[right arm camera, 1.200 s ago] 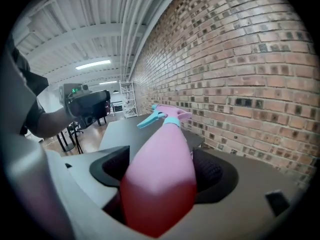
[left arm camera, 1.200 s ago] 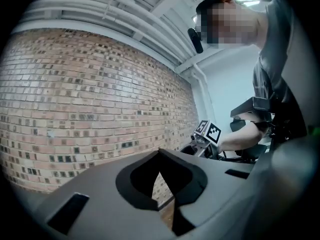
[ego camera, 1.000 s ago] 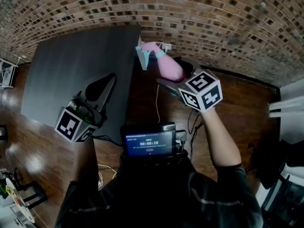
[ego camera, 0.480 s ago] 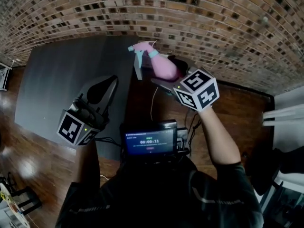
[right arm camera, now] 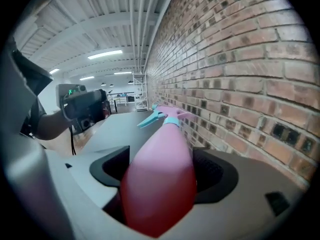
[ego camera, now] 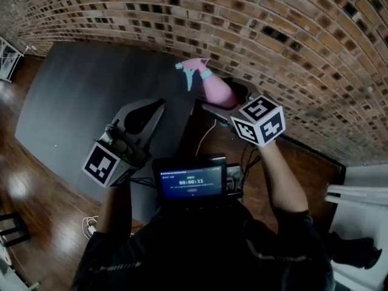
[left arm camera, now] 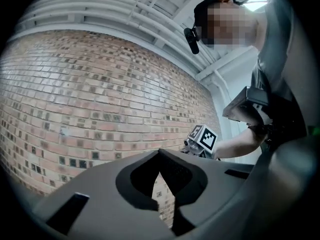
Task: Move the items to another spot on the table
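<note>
A pink spray bottle (ego camera: 217, 90) with a teal trigger head (ego camera: 189, 71) is held in the air near the brick wall, by the far right corner of the dark grey table (ego camera: 91, 83). My right gripper (ego camera: 223, 97) is shut on the bottle's body, below its marker cube (ego camera: 260, 121). In the right gripper view the bottle (right arm camera: 160, 184) fills the space between the jaws of that gripper (right arm camera: 160, 170), nozzle pointing away over the table (right arm camera: 115, 129). My left gripper (ego camera: 140, 115) hovers over the table's near right edge. Its jaws meet at the tips with nothing in them, as my left gripper (left arm camera: 160, 156) shows in its own view.
A brick wall (ego camera: 285, 35) runs along the far side of the table. A small screen (ego camera: 191, 183) sits at the person's chest, with cables (ego camera: 206, 132) hanging over the wooden floor (ego camera: 36, 180). White shelving (ego camera: 9, 56) stands at the far left.
The head view has swung, and both grippers have travelled sideways across it. The pink bottle stays gripped in the right gripper. The left gripper has come further over the table.
</note>
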`<action>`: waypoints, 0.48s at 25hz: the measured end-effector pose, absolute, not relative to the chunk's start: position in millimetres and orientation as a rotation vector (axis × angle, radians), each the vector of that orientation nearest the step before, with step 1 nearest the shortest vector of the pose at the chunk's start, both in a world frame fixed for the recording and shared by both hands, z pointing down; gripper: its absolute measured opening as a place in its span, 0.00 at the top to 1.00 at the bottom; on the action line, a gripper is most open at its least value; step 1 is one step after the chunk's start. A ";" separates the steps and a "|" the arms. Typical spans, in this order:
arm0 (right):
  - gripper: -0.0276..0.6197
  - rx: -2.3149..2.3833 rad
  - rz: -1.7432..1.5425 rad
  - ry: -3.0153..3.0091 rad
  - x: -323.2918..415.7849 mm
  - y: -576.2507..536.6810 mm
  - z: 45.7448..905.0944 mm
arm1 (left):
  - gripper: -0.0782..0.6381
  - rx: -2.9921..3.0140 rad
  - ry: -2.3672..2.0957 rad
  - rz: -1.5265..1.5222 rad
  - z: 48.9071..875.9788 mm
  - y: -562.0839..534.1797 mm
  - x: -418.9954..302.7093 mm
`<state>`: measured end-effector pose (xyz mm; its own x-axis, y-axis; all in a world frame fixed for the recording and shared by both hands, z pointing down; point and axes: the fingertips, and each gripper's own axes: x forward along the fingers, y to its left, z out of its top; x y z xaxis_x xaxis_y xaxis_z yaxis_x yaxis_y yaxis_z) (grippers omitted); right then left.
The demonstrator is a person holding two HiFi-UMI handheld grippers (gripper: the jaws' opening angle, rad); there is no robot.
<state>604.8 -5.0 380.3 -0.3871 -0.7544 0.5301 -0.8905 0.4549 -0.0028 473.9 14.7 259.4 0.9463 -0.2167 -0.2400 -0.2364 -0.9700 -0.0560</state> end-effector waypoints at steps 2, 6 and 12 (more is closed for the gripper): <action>0.33 1.342 0.411 -2.260 600.7 -30.0 387.4 | 0.90 -3.010 0.396 0.352 260.3 -4.0 467.0; 0.33 1.269 0.441 -2.272 594.6 -70.5 403.0 | 0.90 -3.006 0.507 0.339 261.8 -33.8 454.9; 0.33 1.087 0.481 -2.267 590.3 -121.8 447.5 | 0.90 -2.974 0.718 0.234 269.3 -62.1 445.4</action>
